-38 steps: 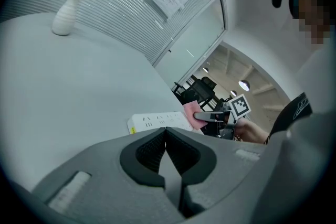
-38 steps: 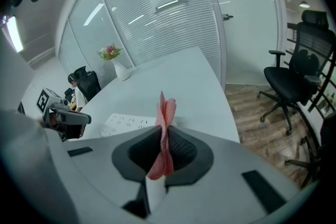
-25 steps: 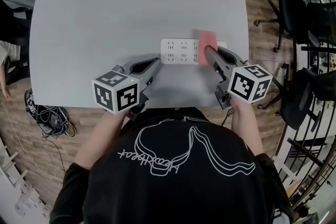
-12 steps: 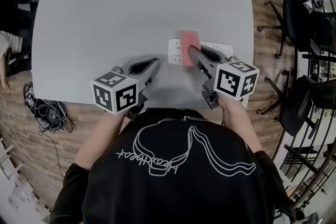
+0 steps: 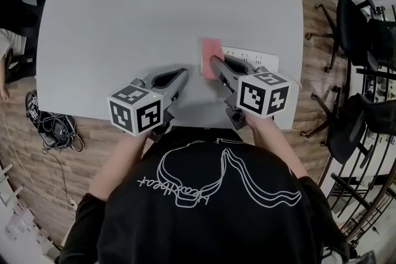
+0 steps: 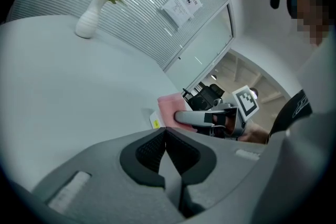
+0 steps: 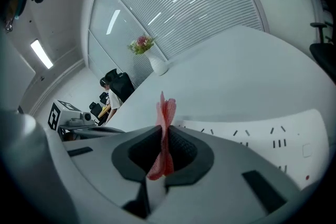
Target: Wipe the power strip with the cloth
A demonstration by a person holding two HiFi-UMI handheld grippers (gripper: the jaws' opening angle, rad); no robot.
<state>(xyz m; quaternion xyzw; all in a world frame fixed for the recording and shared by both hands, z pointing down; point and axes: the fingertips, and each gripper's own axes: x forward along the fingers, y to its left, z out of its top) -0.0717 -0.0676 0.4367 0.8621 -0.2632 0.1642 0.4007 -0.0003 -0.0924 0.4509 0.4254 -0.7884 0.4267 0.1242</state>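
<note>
Grey table point(image 5: 154, 9), wood floor point(image 5: 314, 28), office chairs point(image 5: 365, 15) right. Right gripper point(image 5: 214, 62) clenched on pink cloth point(image 5: 211, 48) at power strip point(image 5: 257, 59) left end; left gripper point(image 5: 183, 73) closed, empty.

r gripper point(image 5: 213, 61): slid sideways w/ its load toward l gripper point(image 5: 180, 74); gap betw. the two now smaller.
cloth point(image 5: 211, 49): was past mid-strip, now at strip end nearest l gripper.
power strip point(image 5: 263, 59): more sockets bare beyond r gripper's outer side.
</note>
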